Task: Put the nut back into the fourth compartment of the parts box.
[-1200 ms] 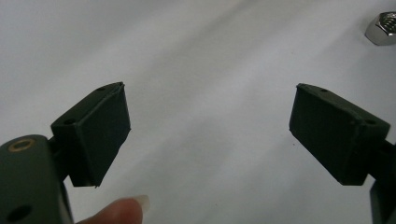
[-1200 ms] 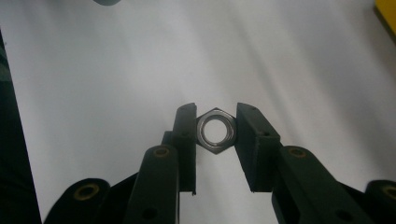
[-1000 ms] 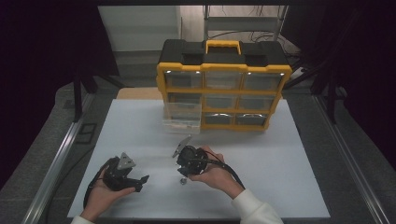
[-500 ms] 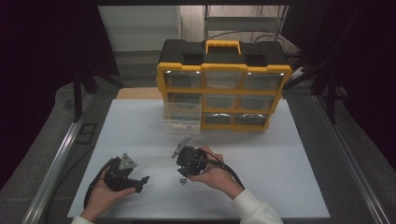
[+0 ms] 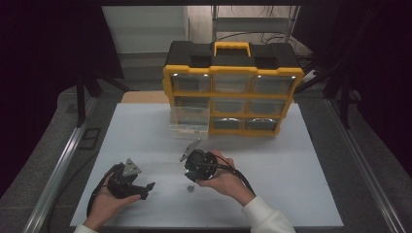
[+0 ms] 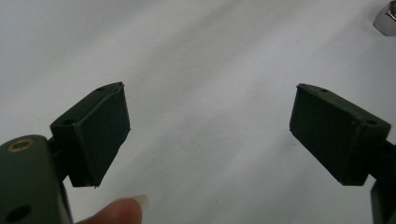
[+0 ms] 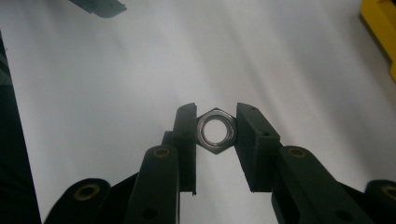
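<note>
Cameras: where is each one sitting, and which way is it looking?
High view: above the person's side, looking forward and down at the white table and yellow organizer; both hands show.
Left gripper view: on the left hand-held gripper, looking along its open jaws at the table; a fingertip shows.
Right gripper view: on the right hand-held gripper, whose jaws clamp a hex nut.
Both gripper views and the high view share that nut.

We see open white desk (image 5: pixel 291 184) along the right edge and the near edge. At the far edge the yellow organizer (image 5: pixel 232 92) and a pulled-out clear drawer (image 5: pixel 190 124) block passage. A small hex nut (image 5: pixel 190 188) lies mid-desk near the front.
</note>
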Action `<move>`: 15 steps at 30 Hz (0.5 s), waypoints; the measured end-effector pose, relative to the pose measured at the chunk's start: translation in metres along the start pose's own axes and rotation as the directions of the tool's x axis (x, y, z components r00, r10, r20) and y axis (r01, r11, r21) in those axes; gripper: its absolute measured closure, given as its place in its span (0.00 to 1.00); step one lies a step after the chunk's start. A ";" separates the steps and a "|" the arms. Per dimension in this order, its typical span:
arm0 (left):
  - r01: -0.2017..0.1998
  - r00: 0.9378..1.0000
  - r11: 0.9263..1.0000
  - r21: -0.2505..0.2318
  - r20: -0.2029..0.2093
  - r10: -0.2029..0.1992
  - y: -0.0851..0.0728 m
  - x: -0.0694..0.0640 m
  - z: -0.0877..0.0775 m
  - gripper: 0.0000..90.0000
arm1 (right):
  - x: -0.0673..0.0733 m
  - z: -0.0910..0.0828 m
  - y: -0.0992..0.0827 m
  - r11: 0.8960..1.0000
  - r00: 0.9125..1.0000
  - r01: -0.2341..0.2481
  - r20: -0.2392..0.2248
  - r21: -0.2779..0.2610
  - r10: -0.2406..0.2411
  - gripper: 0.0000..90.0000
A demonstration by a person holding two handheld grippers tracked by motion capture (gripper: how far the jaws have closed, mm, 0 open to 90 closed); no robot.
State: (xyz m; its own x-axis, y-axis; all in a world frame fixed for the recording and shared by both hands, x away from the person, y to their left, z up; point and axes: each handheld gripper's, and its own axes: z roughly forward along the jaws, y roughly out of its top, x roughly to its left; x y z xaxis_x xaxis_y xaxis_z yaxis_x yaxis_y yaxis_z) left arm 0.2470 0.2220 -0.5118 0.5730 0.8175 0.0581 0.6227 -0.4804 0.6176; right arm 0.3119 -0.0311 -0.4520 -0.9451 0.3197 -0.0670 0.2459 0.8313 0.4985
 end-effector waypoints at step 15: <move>0.012 1.000 1.000 -0.015 -0.001 -0.012 0.001 0.001 -0.003 0.14 | -0.004 -0.016 0.004 0.999 1.000 -0.016 0.006 -0.047 0.016 0.78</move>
State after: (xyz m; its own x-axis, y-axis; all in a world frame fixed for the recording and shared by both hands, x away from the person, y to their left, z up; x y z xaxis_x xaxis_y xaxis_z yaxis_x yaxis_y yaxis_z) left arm 0.2465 0.2234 -0.5094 0.5647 0.8237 0.0516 0.6216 -0.4656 0.6299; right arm 0.3132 -0.0362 -0.4359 -0.9397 0.3359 -0.0642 0.2505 0.8039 0.5395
